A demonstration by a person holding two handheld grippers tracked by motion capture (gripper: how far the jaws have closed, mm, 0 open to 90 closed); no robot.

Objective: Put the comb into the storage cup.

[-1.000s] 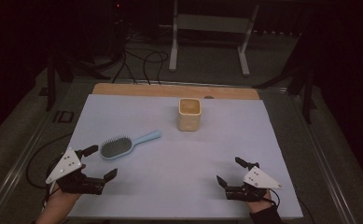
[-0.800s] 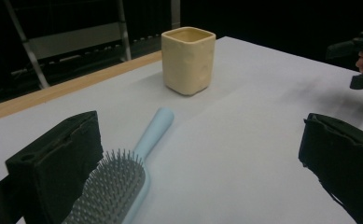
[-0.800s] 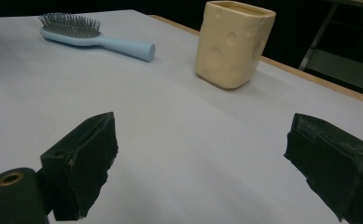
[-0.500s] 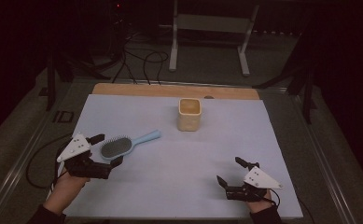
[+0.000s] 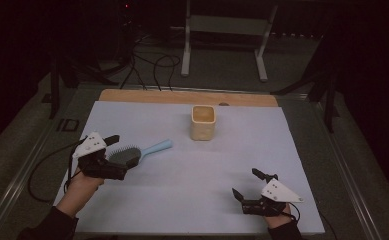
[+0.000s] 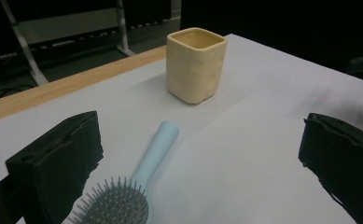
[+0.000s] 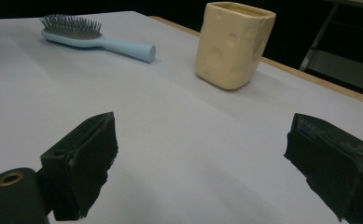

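Note:
A light-blue hairbrush (image 5: 132, 154) with grey bristles lies left of centre on the pale sheet, handle pointing toward a cream square cup (image 5: 203, 122) that stands upright farther back. My left gripper (image 5: 118, 156) is open, its jaws on either side of the brush head without closing on it. In the left gripper view the brush (image 6: 142, 182) lies close to the left jaw, with the cup (image 6: 197, 63) beyond it. My right gripper (image 5: 246, 183) rests open near the front right edge with nothing between its jaws. From the right gripper view the brush (image 7: 95, 39) and cup (image 7: 233, 44) are far ahead.
The pale sheet (image 5: 242, 145) covers the table, and a wooden strip (image 5: 147, 96) shows along the table's back edge. Behind the table are floor cables (image 5: 152, 65) and a metal stand (image 5: 224, 45). A cable trails from the left gripper off the left side.
My left gripper has moved forward and right from the front left edge until its jaws straddle the brush head. The right gripper, brush and cup have stayed put.

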